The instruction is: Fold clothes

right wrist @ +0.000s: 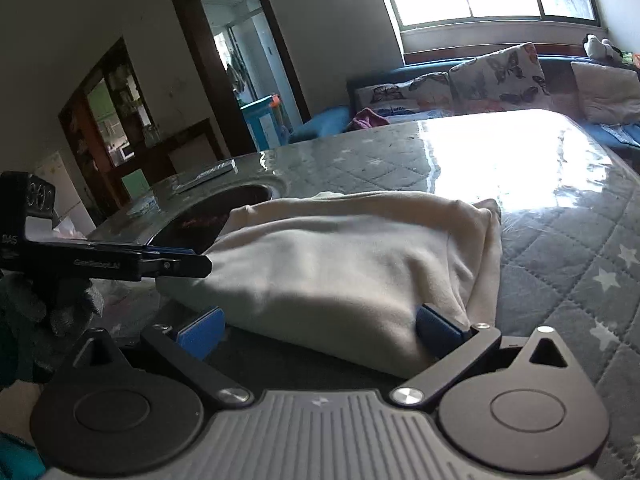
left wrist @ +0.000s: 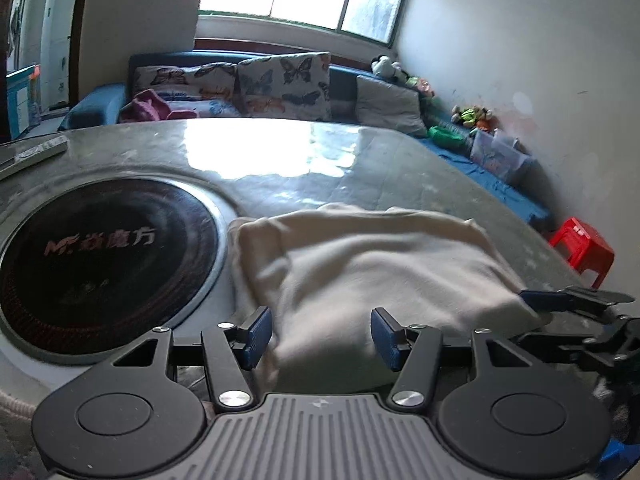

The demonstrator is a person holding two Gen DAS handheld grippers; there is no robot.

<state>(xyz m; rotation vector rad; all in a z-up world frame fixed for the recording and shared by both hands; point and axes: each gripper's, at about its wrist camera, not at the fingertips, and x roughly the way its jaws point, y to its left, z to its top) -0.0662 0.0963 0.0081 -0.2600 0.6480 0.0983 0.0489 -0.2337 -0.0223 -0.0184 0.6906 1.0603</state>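
Observation:
A cream garment (left wrist: pixel 368 268) lies folded in a thick bundle on the quilted table; it also shows in the right wrist view (right wrist: pixel 344 264). My left gripper (left wrist: pixel 322 338) is open, its blue pads on either side of the bundle's near edge. My right gripper (right wrist: pixel 320 330) is open wide around the bundle's near corner, the right pad touching the cloth. The right gripper also shows at the right edge of the left wrist view (left wrist: pixel 560 304), against the garment's right side. The left gripper shows at the left in the right wrist view (right wrist: pixel 176 262).
A round black induction cooktop (left wrist: pixel 100 252) is set into the table left of the garment. A flat remote-like object (left wrist: pixel 36 152) lies at the far left. A red stool (left wrist: pixel 582 248) stands at the right. A blue sofa with cushions (left wrist: pixel 280 84) sits behind the table.

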